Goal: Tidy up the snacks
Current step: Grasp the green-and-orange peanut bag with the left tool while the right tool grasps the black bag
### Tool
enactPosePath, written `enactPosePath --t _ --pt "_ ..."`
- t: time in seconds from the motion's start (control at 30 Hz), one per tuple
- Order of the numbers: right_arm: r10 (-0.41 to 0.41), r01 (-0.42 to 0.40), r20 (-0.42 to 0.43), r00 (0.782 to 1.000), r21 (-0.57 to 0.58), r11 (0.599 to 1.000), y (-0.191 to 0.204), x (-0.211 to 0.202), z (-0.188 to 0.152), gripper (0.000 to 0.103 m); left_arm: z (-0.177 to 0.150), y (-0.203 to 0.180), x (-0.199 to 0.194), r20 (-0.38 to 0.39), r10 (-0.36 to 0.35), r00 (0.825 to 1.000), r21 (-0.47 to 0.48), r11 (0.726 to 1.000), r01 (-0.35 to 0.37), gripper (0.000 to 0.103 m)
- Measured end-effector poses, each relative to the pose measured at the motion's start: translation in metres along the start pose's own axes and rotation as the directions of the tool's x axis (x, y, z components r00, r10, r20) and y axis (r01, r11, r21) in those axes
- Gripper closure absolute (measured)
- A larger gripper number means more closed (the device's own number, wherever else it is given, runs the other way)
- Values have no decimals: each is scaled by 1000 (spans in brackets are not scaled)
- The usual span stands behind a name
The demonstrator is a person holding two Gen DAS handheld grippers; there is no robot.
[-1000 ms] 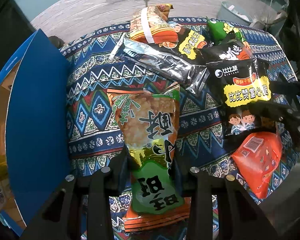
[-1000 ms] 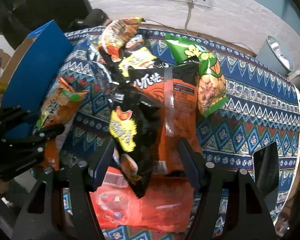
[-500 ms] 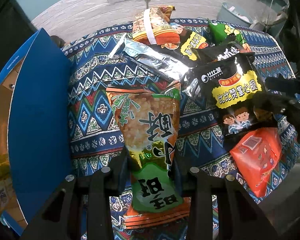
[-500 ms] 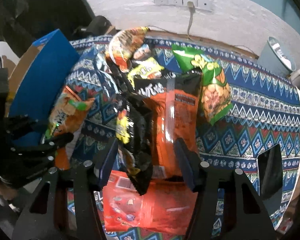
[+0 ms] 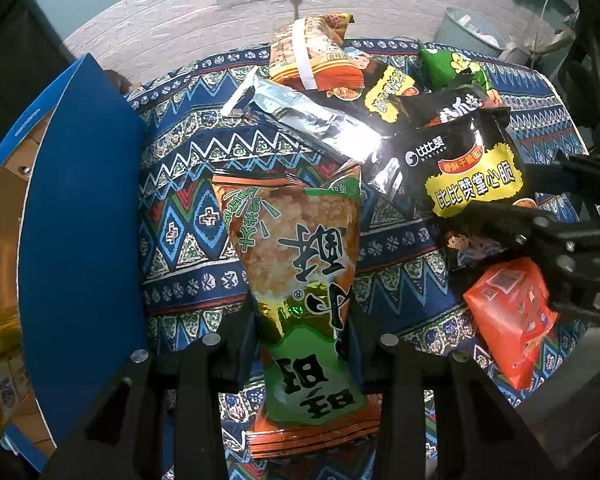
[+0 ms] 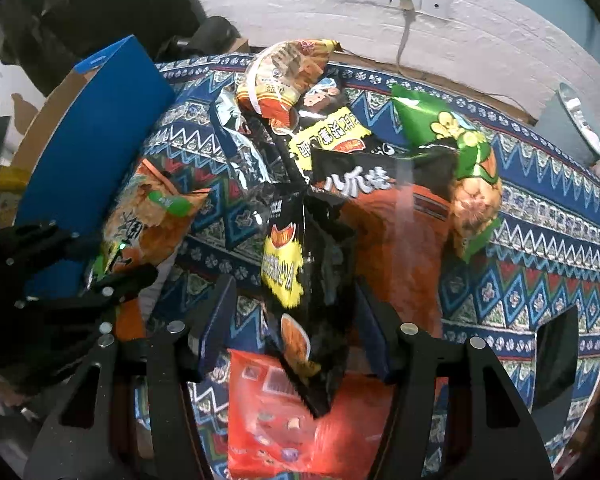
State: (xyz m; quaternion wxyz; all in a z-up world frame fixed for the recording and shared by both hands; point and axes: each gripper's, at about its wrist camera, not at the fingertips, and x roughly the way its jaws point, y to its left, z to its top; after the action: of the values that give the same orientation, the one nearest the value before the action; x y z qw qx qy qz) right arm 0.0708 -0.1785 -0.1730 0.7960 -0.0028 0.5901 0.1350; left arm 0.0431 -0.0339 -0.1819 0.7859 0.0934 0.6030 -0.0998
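Note:
My left gripper (image 5: 302, 320) is shut on a green-and-orange rice cracker bag (image 5: 296, 248), held over the patterned tablecloth (image 5: 188, 216). My right gripper (image 6: 294, 312) is shut on a black-and-yellow snack bag (image 6: 304, 276), lifted and tilted on edge above the pile. That black bag (image 5: 472, 176) shows at the right of the left wrist view, with the right gripper's fingers (image 5: 540, 232) on it. The rice cracker bag (image 6: 148, 216) shows at the left of the right wrist view.
A blue-flapped cardboard box (image 5: 80, 216) stands open at the left table edge. The pile holds a silver bag (image 5: 312, 128), an orange biscuit pack (image 5: 316, 60), a green pea bag (image 6: 452, 148), an orange-black bag (image 6: 396, 232) and a red pack (image 6: 300, 420). A grey bin (image 5: 468, 32) stands behind.
My right gripper has lifted the black-and-yellow bag and turned it on edge, away from the red pack. My left gripper holds the rice cracker bag in the same place.

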Motion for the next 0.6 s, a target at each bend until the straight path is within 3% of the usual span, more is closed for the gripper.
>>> enactPosePath --t 0.07,0.13,0.23,0.6 --pt "-1 1 -4 1000 -5 1000 1 5 3 54 -1 1 -1 3 -2 1000 -1 1000 2 65" --pt "-6 6 -16 1000 -14 1000 3 12 4 74 -2 2 -3 8 1 1000 3 1000 -1 65" --pt "-6 6 -26 1000 -14 1000 3 16 4 80 -3 1 -7 23 9 1000 13 1000 -9 66" --pt "-24 28 55 998 -62 998 18 -24 6 81 -2 -7 -44 125 55 991 47 997 -61 67"
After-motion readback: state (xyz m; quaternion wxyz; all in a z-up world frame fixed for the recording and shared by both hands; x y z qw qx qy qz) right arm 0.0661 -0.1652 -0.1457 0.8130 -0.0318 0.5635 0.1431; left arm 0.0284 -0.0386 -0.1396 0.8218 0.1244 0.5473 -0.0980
